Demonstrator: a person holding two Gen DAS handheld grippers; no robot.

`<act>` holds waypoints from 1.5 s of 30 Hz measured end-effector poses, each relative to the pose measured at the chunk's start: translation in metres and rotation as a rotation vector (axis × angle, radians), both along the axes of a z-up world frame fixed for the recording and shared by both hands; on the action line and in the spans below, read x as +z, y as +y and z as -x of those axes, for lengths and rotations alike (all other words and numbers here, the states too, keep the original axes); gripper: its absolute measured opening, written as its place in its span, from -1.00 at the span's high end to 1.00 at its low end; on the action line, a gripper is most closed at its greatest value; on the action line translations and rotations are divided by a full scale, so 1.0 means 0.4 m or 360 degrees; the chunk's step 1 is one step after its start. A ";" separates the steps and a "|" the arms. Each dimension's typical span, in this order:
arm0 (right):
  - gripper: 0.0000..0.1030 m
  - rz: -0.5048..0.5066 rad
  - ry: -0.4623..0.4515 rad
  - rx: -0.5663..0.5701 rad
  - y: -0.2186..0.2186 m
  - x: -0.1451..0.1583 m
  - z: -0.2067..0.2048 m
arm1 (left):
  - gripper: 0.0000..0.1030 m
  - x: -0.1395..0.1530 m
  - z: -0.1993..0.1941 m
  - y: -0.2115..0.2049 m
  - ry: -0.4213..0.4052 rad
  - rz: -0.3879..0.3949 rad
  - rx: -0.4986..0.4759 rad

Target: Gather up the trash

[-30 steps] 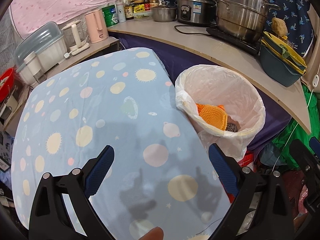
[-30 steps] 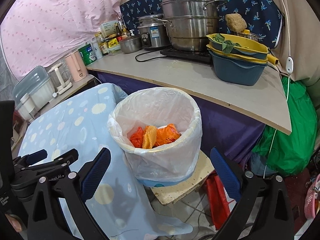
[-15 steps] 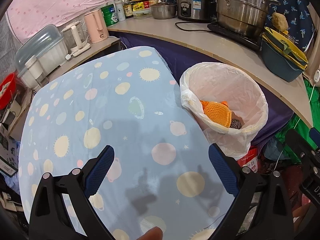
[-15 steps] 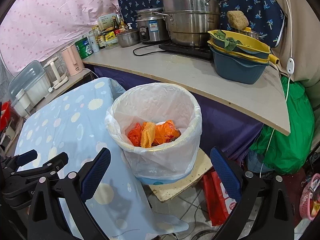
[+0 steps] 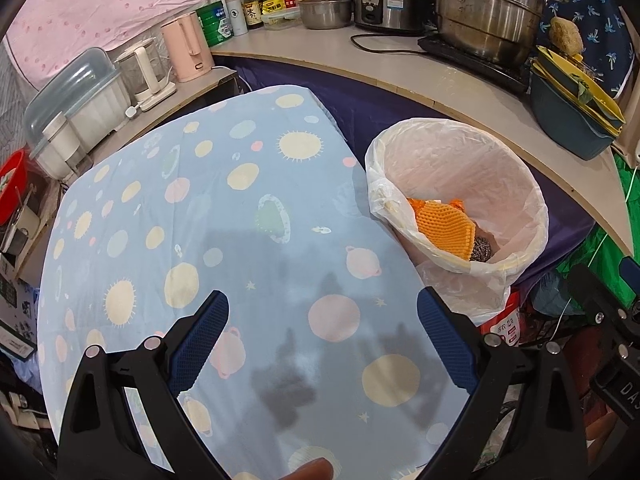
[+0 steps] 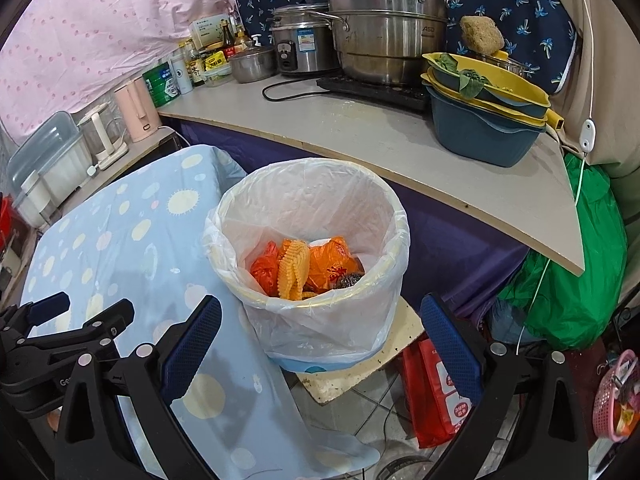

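steel pot: "ASD" | dark bottle: "茶" label

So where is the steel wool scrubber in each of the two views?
Left wrist: steel wool scrubber right of centre, at the bin's near rim, beside the orange foam net.
Right wrist: scrubber at centre, against the near rim.
Shared landmark: white-lined trash bin.
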State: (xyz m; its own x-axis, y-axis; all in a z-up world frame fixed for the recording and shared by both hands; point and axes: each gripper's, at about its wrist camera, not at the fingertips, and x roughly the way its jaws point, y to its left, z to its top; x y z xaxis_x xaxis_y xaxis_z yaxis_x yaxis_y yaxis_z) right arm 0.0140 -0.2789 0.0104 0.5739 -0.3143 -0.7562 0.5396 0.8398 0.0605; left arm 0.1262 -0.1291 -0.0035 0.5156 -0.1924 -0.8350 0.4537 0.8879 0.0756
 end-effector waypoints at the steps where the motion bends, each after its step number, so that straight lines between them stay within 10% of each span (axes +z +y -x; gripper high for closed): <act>1: -0.87 -0.0001 0.0004 0.0001 0.001 -0.002 -0.002 | -0.77 -0.001 -0.001 -0.001 0.0001 -0.0003 -0.0001; 45: -0.87 0.0007 0.0039 -0.0018 0.014 -0.031 -0.022 | -0.76 -0.030 -0.015 -0.020 0.0061 -0.0019 -0.0038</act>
